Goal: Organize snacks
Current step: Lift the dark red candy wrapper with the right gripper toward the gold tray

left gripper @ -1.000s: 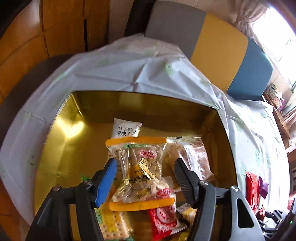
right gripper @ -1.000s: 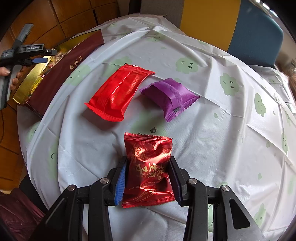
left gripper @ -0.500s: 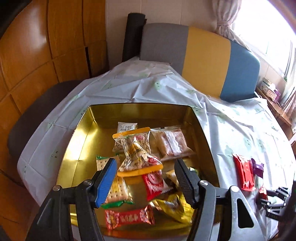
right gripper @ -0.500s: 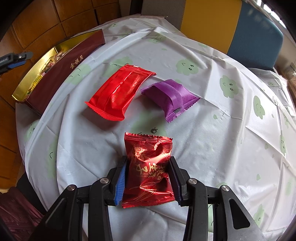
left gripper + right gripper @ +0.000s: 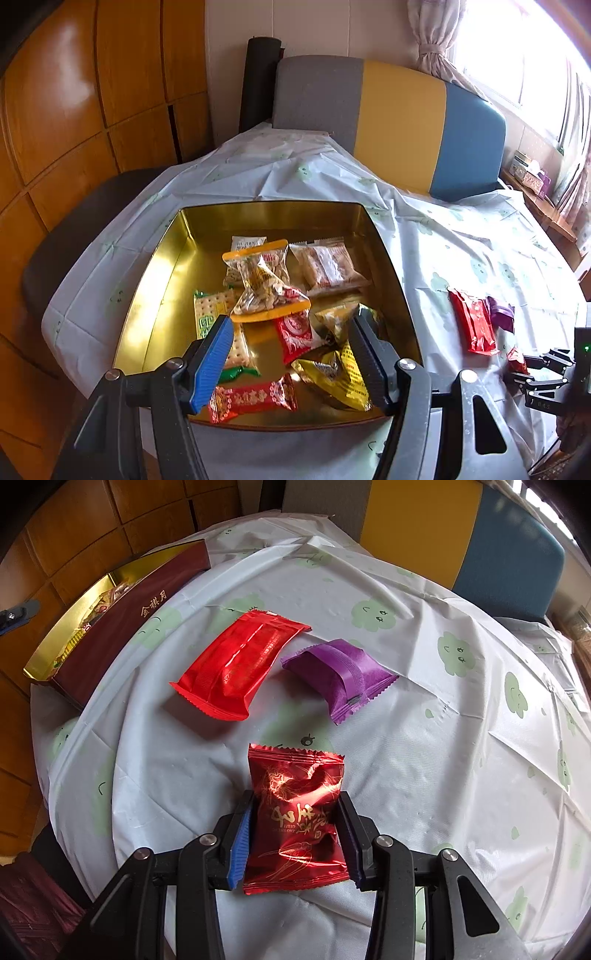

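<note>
A gold-lined box (image 5: 162, 266) holds several snack packets, with a clear seed packet with orange edges (image 5: 264, 282) on top. My left gripper (image 5: 291, 360) is open and empty, above the box's near edge. My right gripper (image 5: 295, 845) is shut on a dark red foil packet (image 5: 295, 812) that lies on the tablecloth. Beyond it lie a bright red packet (image 5: 236, 668) and a purple packet (image 5: 340, 675). The box shows in the right wrist view (image 5: 122, 627) at the far left. The right gripper shows at the right edge of the left wrist view (image 5: 532, 369).
The round table wears a white cloth with green prints (image 5: 461, 738). A grey, yellow and blue chair back (image 5: 388, 122) stands behind it. A dark chair seat (image 5: 74, 236) is at the left. Wooden wall panels (image 5: 74, 110) are at the far left.
My left gripper has pulled back and up from the box, leaving the seed packet lying in it. My right gripper has stayed shut on the dark red packet.
</note>
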Tool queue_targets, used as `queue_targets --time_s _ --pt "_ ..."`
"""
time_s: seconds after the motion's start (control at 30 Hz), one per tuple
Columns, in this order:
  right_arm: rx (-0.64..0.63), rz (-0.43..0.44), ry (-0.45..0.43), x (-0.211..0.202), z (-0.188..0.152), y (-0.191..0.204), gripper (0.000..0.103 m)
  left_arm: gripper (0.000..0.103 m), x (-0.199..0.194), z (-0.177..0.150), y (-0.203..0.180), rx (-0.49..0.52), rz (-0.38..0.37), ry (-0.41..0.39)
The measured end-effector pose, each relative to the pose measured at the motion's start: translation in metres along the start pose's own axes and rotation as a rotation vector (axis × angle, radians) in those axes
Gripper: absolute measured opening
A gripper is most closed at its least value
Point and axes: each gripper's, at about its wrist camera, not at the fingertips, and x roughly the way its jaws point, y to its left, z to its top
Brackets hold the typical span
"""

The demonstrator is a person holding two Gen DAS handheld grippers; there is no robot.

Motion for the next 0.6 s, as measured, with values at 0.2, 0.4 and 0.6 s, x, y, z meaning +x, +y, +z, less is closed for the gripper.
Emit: queue_targets --time_s 0.2,0.4,0.6 --pt "0.005 0.004 0.0 0.0 0.0 0.0 0.044 0.065 0.0 -0.006 -0.002 0.011 0.003 0.008" --pt "0.012 0.008 -0.004 0.0 -0.001 -0.001 0.044 0.065 -0.001 -0.012 0.003 -0.004 0.006 0.015" --pt "0.017 0.006 -0.006 0.0 -0.001 -0.003 0.044 0.065 -0.005 -0.017 0.013 -0.026 0.008 0.011"
